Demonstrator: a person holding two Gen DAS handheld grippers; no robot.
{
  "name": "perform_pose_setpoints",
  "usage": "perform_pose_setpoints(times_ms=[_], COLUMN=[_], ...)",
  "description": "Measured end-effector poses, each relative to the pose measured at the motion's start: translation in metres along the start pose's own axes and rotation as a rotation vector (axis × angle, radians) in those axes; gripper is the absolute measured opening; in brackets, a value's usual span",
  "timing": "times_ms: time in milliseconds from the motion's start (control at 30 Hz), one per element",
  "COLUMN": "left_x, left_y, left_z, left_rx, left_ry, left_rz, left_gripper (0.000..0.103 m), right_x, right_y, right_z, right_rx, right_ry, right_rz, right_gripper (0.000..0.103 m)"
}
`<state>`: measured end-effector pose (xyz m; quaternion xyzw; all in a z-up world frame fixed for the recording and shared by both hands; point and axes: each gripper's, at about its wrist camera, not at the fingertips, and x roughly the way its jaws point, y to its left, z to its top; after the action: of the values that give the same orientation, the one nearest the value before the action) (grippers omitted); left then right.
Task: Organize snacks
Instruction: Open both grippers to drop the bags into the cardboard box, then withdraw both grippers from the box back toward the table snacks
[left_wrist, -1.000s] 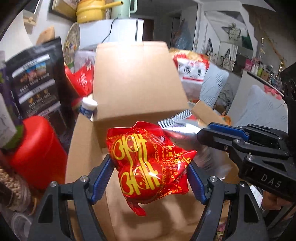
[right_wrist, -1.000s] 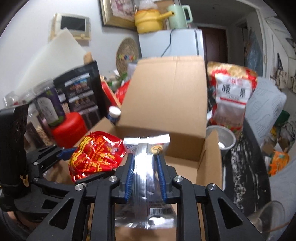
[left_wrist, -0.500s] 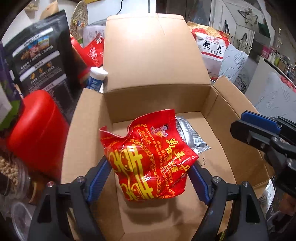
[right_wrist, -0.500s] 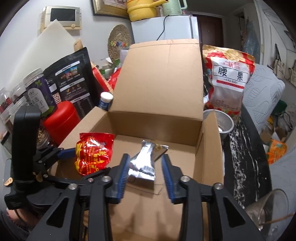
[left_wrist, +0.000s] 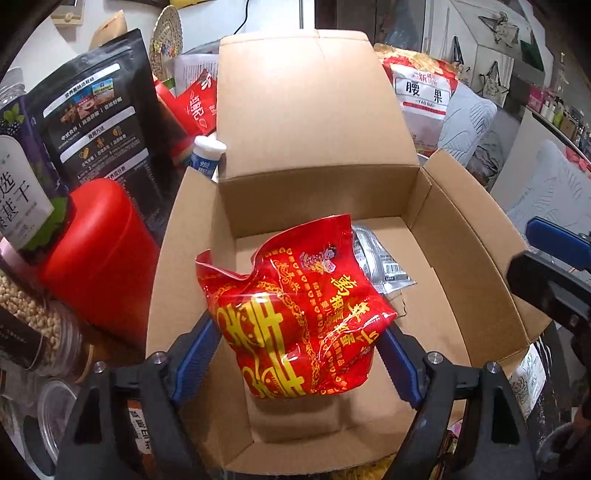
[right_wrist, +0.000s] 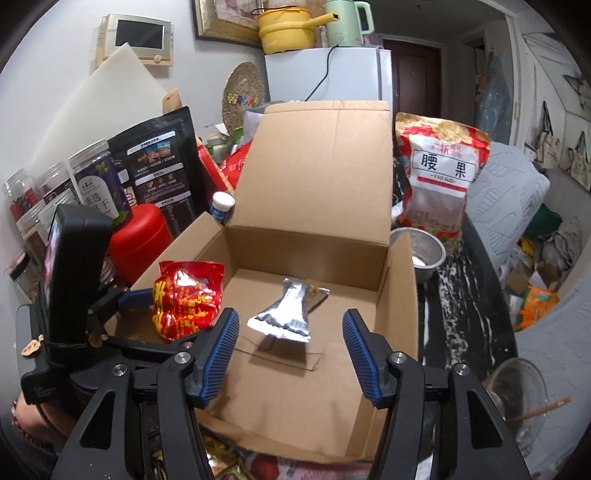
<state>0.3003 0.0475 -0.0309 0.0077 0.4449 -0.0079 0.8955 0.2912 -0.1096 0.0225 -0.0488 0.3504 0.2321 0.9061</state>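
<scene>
- Your left tool (left_wrist: 295, 354) has the red snack bag (left_wrist: 295, 321) between its blue pads, held above the floor of the open cardboard box (left_wrist: 436, 229). The pads touch the crumpled bag on both sides, so it is pinched; the last spreading of the jaws is slight.
- In the right wrist view that same red bag (right_wrist: 188, 299) hangs at the left side of the box (right_wrist: 314, 177), clear of the bottom, with your left tool (right_wrist: 155, 295) reaching in from the left.
- Your right tool (right_wrist: 290, 354) is spreading its jaws at this moment. The pads press on nothing.
- The silver foil packet (right_wrist: 288, 314) lies on the box floor beyond the right tool, apart from both pads. From the left wrist view the packet (left_wrist: 380, 266) lies just behind the red bag, partly hidden by it.
- The box's back flap stands upright and its side flaps lean outward.
- Left of the box on the surface stand a red canister (left_wrist: 99, 251), a black stand-up pouch (left_wrist: 99, 122) and clear jars; a small white-capped bottle (left_wrist: 207, 155) sits at the box's back left corner.
- Right of the box stand a cashew bag (right_wrist: 439, 177) with a white label and a metal bowl (right_wrist: 424, 254), the bowl just beside the right wall.
</scene>
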Motion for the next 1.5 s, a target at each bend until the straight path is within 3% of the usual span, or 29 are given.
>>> perform_pose_setpoints(times_ms=[367, 500, 600, 800, 1500], left_x=[-0.008, -0.030, -0.044, -0.072, -0.194], left_y=[-0.007, -0.013, -0.014, -0.019, -0.031], left_z=[-0.009, -0.004, -0.001, -0.006, -0.067], left_rx=[0.009, 0.045, 0.046, 0.050, 0.096], left_ry=[0.000, -0.077, -0.100, -0.135, -0.298], left_rz=[-0.014, 0.013, 0.006, 0.004, -0.067], left_gripper=[0.089, 0.091, 0.097, 0.097, 0.097], right_x=[-0.022, -0.031, -0.040, -0.064, -0.158], right_y=[0.001, 0.003, 0.004, 0.010, 0.049], right_z=[-0.004, -0.005, -0.007, -0.009, -0.048], right_rx=[0.006, 0.002, 0.005, -0.001, -0.024], right_ry=[-0.020, -0.031, -0.042, -0.078, -0.176], right_rz=[-0.026, -0.030, -0.032, -0.041, -0.068], right_gripper=[0.059, 0.059, 0.059, 0.059, 0.063])
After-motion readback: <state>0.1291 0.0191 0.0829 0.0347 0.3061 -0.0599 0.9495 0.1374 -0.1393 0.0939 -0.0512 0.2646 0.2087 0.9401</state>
